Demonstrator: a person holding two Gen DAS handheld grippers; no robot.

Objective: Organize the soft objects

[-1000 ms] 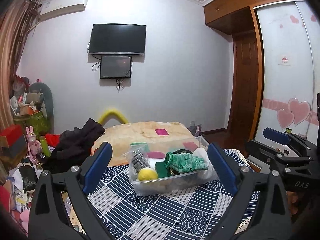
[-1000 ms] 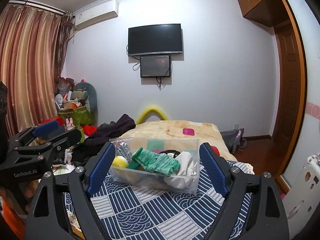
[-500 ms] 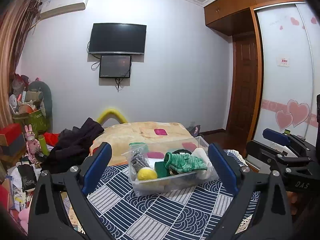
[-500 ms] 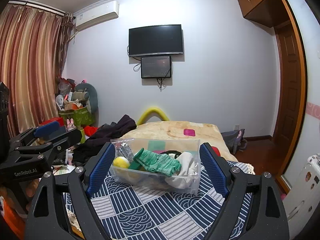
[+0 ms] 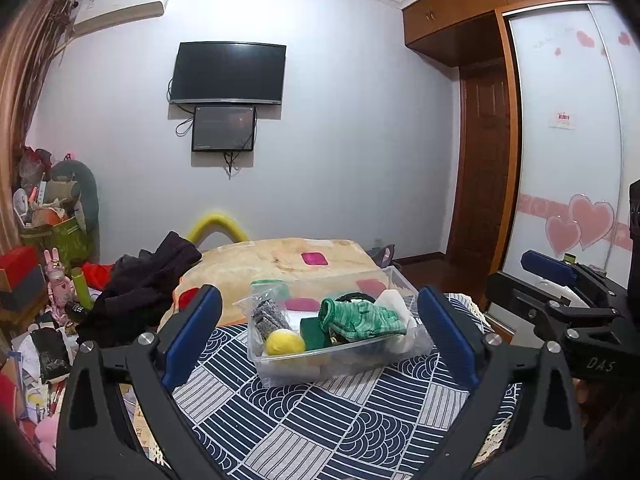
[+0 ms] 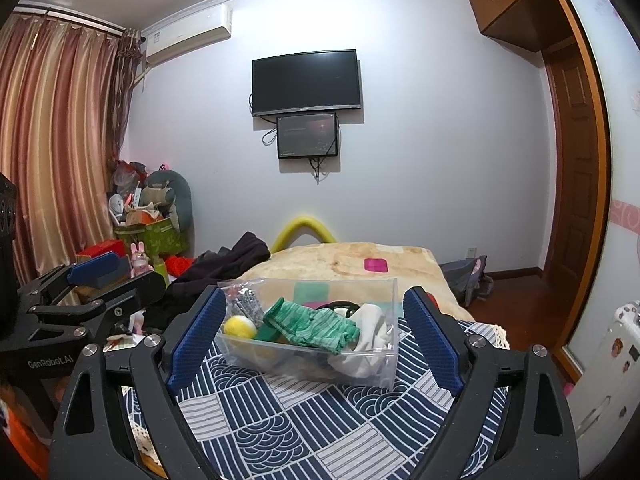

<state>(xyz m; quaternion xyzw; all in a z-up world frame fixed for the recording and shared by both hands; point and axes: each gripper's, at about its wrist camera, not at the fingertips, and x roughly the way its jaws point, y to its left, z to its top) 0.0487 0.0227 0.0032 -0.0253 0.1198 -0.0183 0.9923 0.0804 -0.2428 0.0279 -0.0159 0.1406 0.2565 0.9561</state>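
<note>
2 views, almost no change from before. Left view: my left gripper [image 5: 320, 334] stays wide open, holding nothing, before 1 clear bin [image 5: 340, 364] on the patterned cloth [image 5: 320, 420]; inside are 1 yellow ball [image 5: 285, 342] and 1 green cloth [image 5: 360, 318]. Right view: my right gripper [image 6: 316, 338] is also wide and empty; 2 screens [image 6: 306, 82] hang on the wall.

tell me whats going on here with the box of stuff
A person holds a claw in each hand, the left claw and right claw, both open and empty. They hover short of a clear plastic bin on the patterned cloth. The bin holds a green cloth, a yellow ball and a white cloth. Nothing is gripped.
</note>
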